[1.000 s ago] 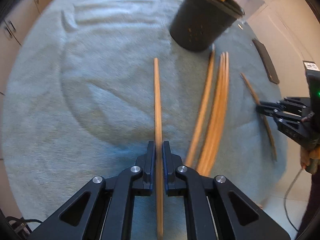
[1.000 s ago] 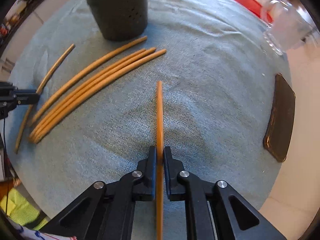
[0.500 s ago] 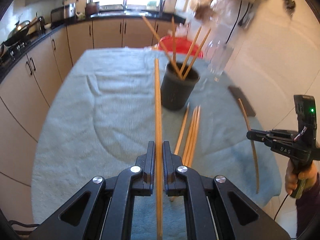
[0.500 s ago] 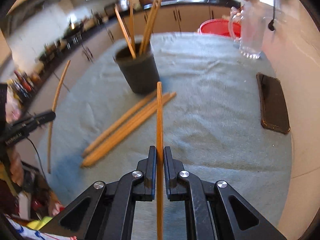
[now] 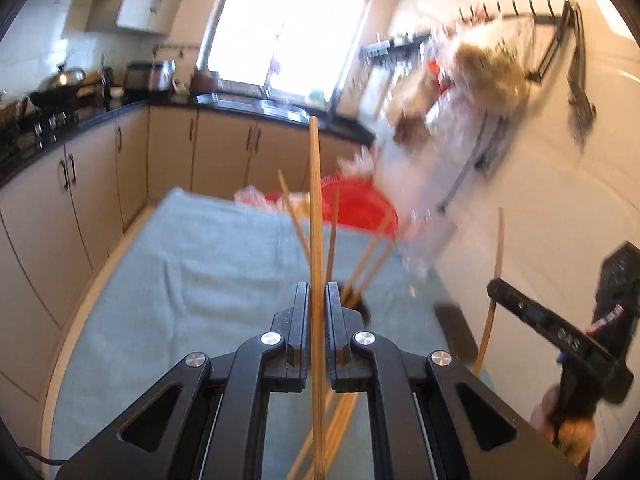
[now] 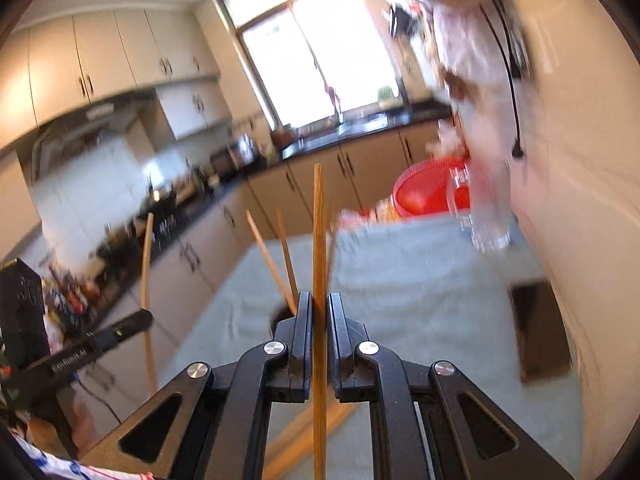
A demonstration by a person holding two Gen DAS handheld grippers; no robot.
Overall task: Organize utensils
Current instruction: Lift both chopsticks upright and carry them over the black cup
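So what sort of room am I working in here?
A home kitchen, most likely: cabinets under a dark countertop, a sink below the window, and a wok on the stove.

Glaring window (image 5: 280, 28) backlight, motion blur, fisheye warp.

1 wooden chopstick (image 5: 315, 216) stands clamped upright, another chopstick (image 6: 318, 240) likewise; more poke from the dark holder (image 6: 280, 316), several lie loose (image 5: 340, 416).
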